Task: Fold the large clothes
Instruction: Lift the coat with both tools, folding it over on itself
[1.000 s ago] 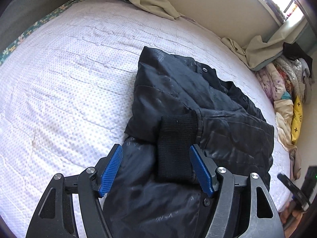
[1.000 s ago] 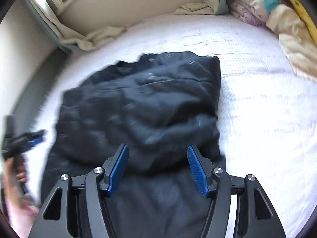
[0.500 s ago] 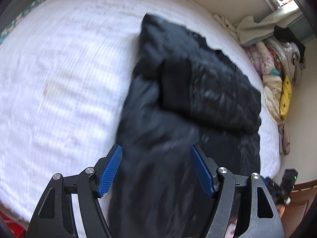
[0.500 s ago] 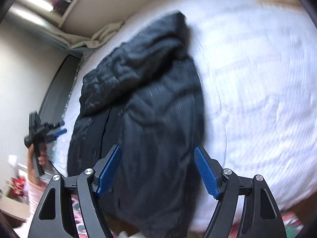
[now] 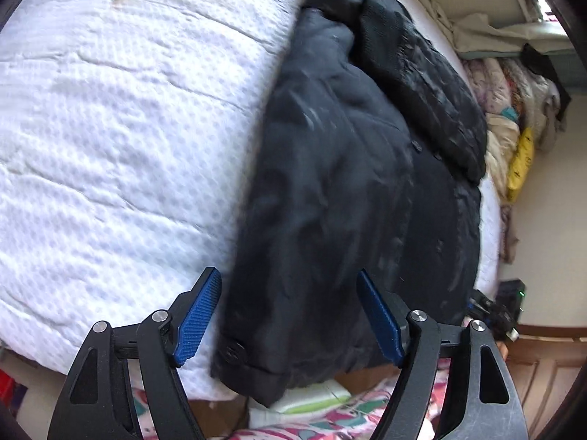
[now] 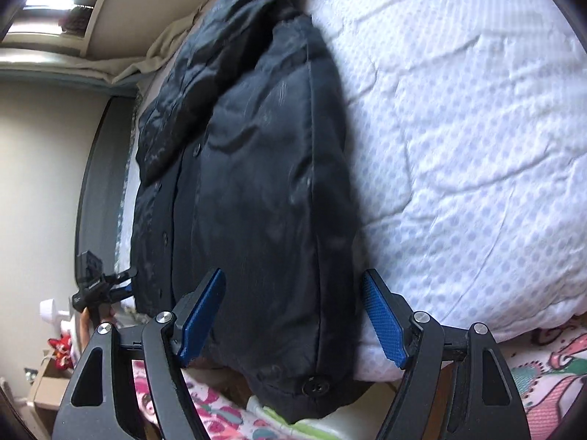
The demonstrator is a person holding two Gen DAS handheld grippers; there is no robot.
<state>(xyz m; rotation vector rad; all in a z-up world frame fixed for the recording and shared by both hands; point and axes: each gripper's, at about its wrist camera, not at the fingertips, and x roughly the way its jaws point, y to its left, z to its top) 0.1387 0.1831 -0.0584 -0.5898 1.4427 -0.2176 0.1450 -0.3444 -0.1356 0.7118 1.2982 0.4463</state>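
A black puffer jacket (image 5: 348,183) lies lengthwise on the white bed cover (image 5: 110,110), sleeves folded across its upper part. Its hem hangs slightly over the near bed edge. My left gripper (image 5: 290,278) hovers over the hem's left corner, near a button (image 5: 233,352). Its jaws are opening and the pads press on nothing. In the right wrist view, the jacket (image 6: 256,183) fills the left half of the bed (image 6: 458,146). My right gripper (image 6: 293,278) stands open above the right hem corner and its button (image 6: 315,387), with fabric below the fingers but not pinched.
A pile of mixed clothes (image 5: 513,139) lies at the bed's far right, with beige cloth (image 5: 477,33) by the window ledge. Pink patterned fabric (image 5: 330,421) lies below the near bed edge. A cardboard box (image 6: 47,385) stands on the floor at the left.
Both grippers have drawn back from the jacket's middle to its hem at the near bed edge and tilted downward. The right jaws have widened. The knit cuff no longer lies between the left fingers.
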